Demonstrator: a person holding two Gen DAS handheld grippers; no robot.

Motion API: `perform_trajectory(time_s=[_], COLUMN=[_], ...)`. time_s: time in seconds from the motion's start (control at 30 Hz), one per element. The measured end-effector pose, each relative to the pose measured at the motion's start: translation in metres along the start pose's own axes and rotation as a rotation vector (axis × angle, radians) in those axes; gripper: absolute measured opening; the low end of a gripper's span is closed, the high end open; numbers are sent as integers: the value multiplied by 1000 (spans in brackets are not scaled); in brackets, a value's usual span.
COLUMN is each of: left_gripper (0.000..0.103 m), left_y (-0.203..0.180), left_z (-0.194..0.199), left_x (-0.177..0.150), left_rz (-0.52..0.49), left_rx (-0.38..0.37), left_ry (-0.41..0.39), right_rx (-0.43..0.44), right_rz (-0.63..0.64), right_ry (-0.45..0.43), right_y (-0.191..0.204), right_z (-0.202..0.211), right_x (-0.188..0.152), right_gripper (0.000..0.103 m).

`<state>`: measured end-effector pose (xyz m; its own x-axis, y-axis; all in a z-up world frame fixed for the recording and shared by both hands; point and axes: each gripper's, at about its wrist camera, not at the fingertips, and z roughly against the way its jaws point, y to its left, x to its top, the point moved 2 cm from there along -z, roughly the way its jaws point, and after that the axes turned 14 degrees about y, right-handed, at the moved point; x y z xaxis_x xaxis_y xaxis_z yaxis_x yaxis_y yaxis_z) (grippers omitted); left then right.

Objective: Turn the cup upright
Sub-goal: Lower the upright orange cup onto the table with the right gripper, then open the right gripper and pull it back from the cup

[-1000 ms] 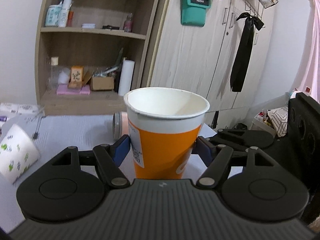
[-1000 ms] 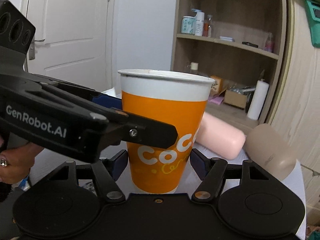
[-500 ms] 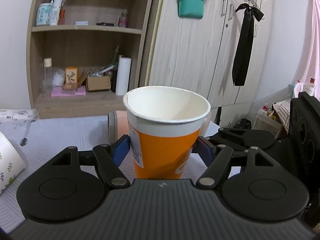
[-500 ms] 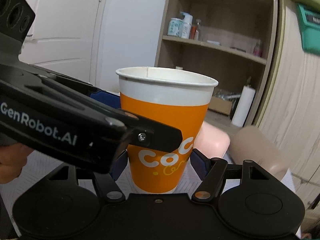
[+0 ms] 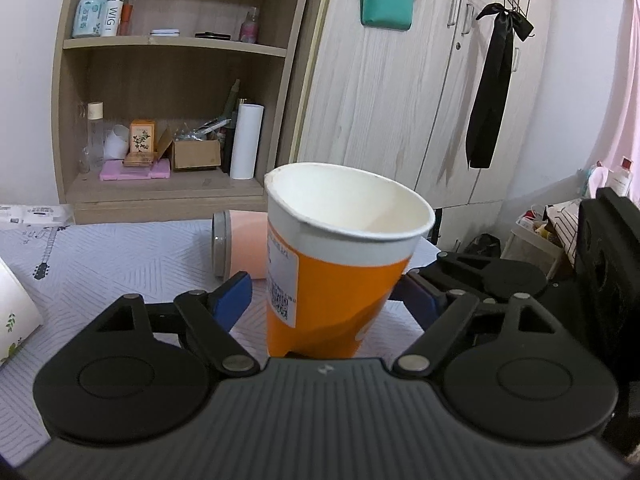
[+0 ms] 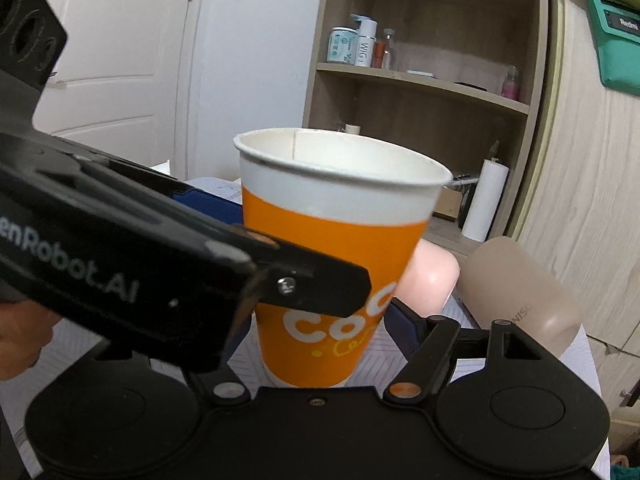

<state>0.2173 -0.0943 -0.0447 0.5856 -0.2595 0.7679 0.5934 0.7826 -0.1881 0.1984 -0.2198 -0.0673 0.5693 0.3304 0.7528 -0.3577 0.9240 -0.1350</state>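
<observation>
an orange paper cup [image 5: 332, 268] with a white band under its rim stands mouth up on a table [image 5: 120, 248] covered in a pale cloth with a grey line pattern. the cup leans a little to one side in both views, and its inside looks empty.

the left gripper [image 5: 326, 292] sits with the cup between its two blue-padded fingers [image 5: 232, 294]. there is a clear gap between the left-hand pad and the cup wall, so these tongs are spread wider than the cup and grip nothing.

the right gripper [image 6: 320, 320] also has the cup between its fingers. one blue pad [image 6: 404, 330] sits close against the cup's lower side. the other finger is hidden behind the black body of the left gripper, which crosses in front, so whether the right tongs actually pinch the cup cannot be told.

behind the cup, a pink tumbler [image 5: 240, 242] with a grey lid lies on its side on the table. just beside the tumbler, further from the cup, a beige cylinder [image 6: 520, 288] also lies on its side. to the cup's left, at the table edge, part of a white cup with a leaf print [image 5: 14, 316] shows, tipped over.

beyond the cup stands a wooden shelf unit [image 5: 180, 80] holding bottles, boxes and a white roll.
</observation>
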Motion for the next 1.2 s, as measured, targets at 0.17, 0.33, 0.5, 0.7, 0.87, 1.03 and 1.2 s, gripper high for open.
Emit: perform_trajectory(time_s=[0.17,0.33,0.5,0.7,0.87,1.03,1.2], left_gripper=[83,83,83,83,83,83,83], left_y=[0,2,3,-5,-11,-19,-29], left_z=[4,14,26,47,67,94,113], left_x=[-4,-10,-18,-26,-29,-31,-40], left_rz=[16,48,89,102,135,151,161], left_rx=[-4,17,51,111,196,219,285], left_ry=[13,36,67,76,85,54,23], right_rx=[5,5,6,-3,-29,-63,-92], right_rz=[-20,-43,-72,-114,-120,-133,-137], right_ry=[1,11,24,25,6,-4,-24], right_y=[-3,-4,-3,1,7,13,17], right_z=[2,7,17,35,59,82,103], right_x=[-3,-10,-22,-32,-35,-32,-36], right_gripper=[81,82,82,81,82,82,82])
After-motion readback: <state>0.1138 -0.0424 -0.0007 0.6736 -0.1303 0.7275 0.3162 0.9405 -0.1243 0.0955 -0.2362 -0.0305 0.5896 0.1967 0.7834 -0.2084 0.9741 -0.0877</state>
